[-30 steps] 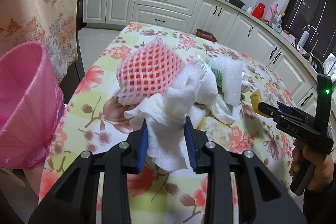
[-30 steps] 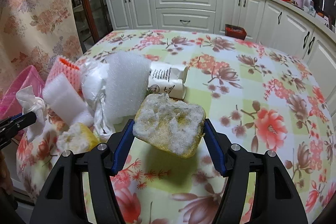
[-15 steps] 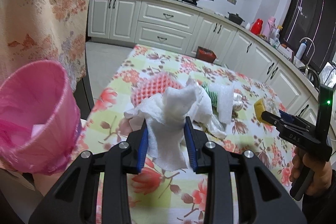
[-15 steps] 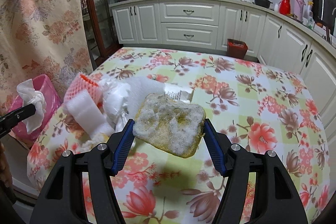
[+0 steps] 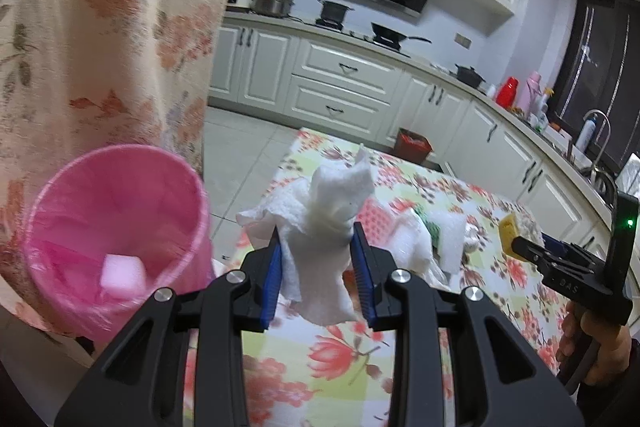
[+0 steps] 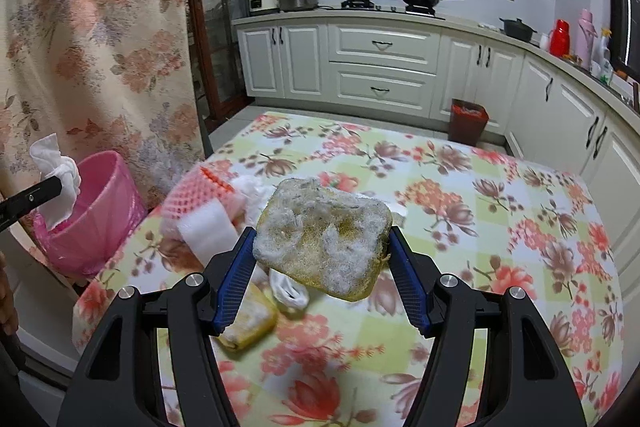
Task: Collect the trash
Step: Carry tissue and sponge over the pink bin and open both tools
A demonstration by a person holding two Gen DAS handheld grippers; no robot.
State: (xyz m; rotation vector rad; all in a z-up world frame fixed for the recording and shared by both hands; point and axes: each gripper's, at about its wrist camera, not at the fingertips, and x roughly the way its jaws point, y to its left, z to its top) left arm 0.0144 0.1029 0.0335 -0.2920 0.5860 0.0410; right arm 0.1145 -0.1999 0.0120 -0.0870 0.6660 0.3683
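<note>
Now tissue (image 5: 326, 223) between left tongs (image 5: 318, 269)

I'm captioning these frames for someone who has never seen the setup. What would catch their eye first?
Probably the two loads held up over the flowered table: the left gripper clamps a crumpled white paper towel, and the right gripper grips a dirty yellow sponge. Next comes the pink bin, standing off the table's left edge with a pale block already inside.
</note>
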